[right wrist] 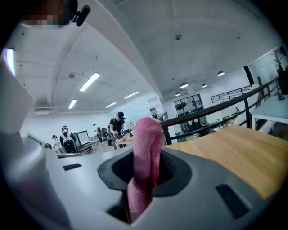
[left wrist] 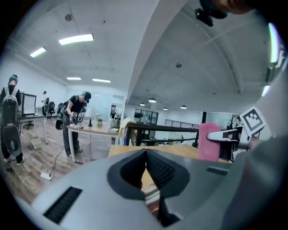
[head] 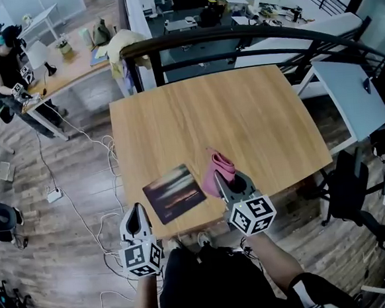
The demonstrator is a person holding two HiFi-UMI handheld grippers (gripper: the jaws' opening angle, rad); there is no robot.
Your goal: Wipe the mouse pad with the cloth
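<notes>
A person's right gripper is clamped on a folded pink terry cloth above the near edge of a light wooden table. In the right gripper view the cloth stands up between the dark ridged jaws of that gripper and fills the gap. A dark rectangular mouse pad with a blurred printed picture lies flat and slightly askew on the table, just left of the cloth and close to the near-left corner, and neither gripper touches it. The left gripper hovers off that corner, just short of the pad. In its own view the left gripper has its jaws pressed together with nothing between them, and the pink cloth shows upright to its right, pinched in the pale fingers of the other tool. Each gripper carries a white cube with black square markers, the left cube and the right cube, both near the person's forearms. A curved black railing runs behind the table, and a person in dark clothes bends over a desk at far left
</notes>
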